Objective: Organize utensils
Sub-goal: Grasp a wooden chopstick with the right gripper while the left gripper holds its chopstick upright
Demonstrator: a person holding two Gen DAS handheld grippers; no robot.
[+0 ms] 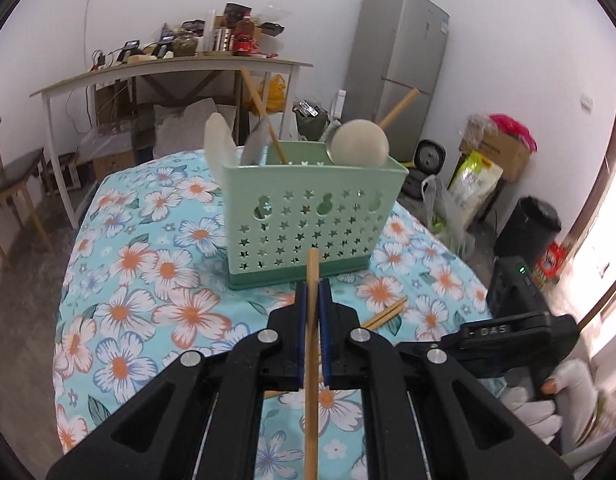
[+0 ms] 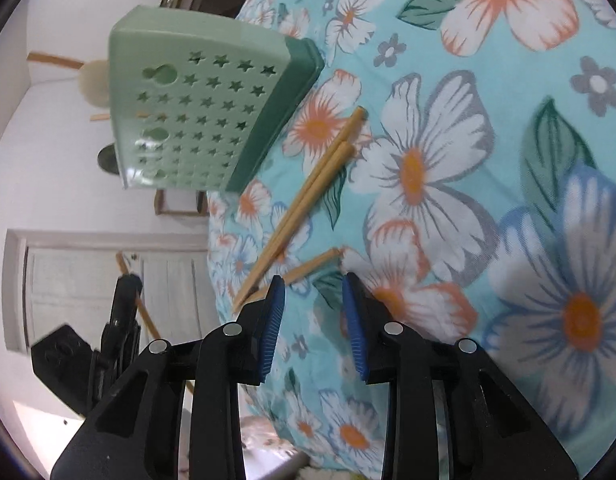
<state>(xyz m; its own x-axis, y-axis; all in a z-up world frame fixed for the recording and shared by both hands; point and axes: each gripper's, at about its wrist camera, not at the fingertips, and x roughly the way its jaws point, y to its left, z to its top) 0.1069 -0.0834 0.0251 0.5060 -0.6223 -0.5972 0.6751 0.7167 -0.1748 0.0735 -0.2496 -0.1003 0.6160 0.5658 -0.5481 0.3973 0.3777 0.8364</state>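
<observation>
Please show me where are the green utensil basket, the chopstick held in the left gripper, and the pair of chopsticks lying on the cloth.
Green utensil basket [image 1: 312, 216], left wrist view, front perforated wall.
Held chopstick [image 1: 313, 276], left wrist view, shaft above the pads.
Chopstick pair [image 2: 308, 196], right wrist view, mid-shaft.

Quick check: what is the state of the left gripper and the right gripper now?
Left gripper: shut on one wooden chopstick.
Right gripper: open, holding nothing, above the chopsticks on the cloth.
</observation>
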